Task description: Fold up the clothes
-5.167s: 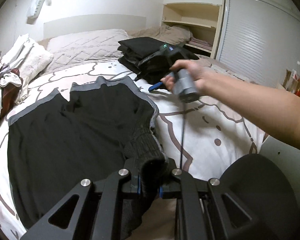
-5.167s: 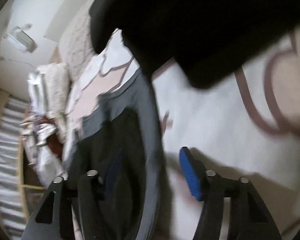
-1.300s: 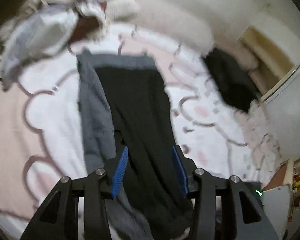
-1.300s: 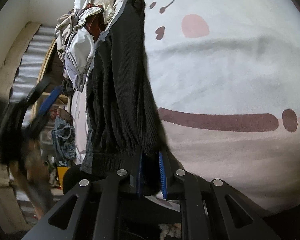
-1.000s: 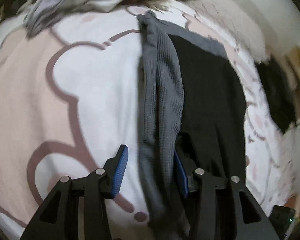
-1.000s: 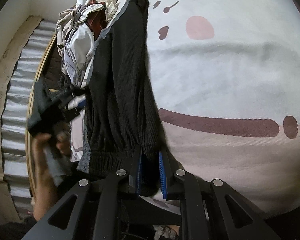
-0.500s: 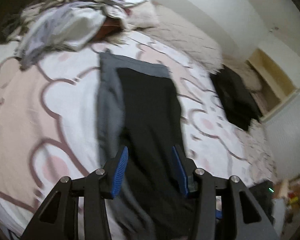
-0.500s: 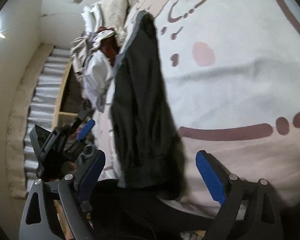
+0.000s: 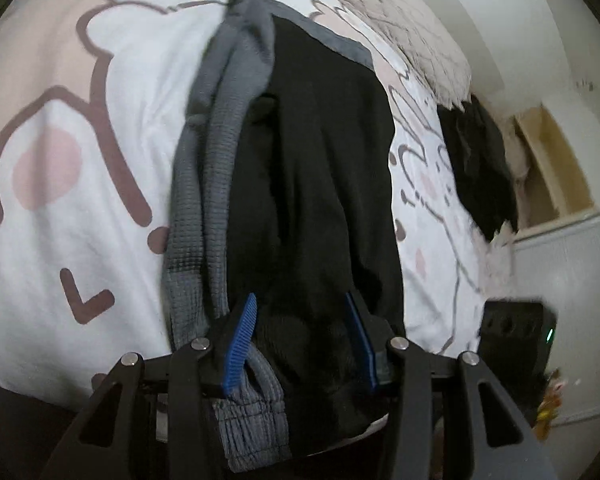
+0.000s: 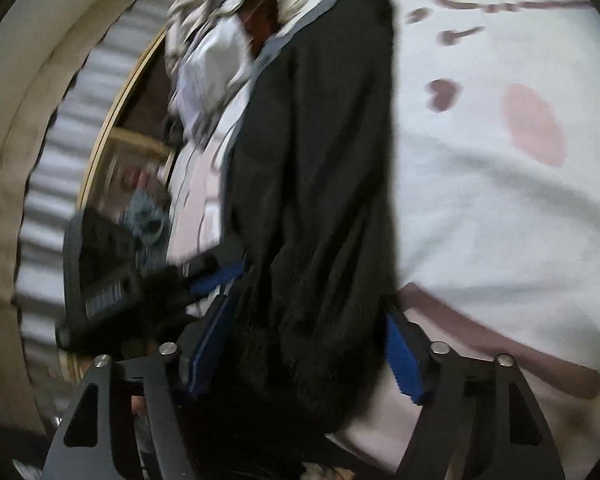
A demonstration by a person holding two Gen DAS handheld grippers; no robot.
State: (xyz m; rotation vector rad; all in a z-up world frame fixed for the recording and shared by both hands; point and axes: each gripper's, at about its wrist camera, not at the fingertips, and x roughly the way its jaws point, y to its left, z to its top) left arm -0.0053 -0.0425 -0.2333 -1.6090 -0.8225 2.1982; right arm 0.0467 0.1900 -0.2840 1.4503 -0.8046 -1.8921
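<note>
A black garment with grey ribbed bands [image 9: 312,184] lies folded lengthwise in a long strip on the patterned bedsheet [image 9: 60,168]. My left gripper [image 9: 300,340] is open with its blue pads on either side of the strip's near end, at the grey cuff [image 9: 252,408]. My right gripper [image 10: 304,360] is open around the same end of the black garment [image 10: 320,168] from the other side. The left gripper [image 10: 216,276] shows just left of the garment in the right wrist view.
A stack of folded black clothes [image 9: 476,168] lies at the far right of the bed. A heap of unfolded clothes [image 10: 220,32] lies by the pillows [image 9: 412,36]. A shelf niche [image 9: 552,168] is in the wall at right.
My right gripper let go of the garment's end and opened, then both grippers moved in close over that end. The garment lies narrower, folded lengthwise.
</note>
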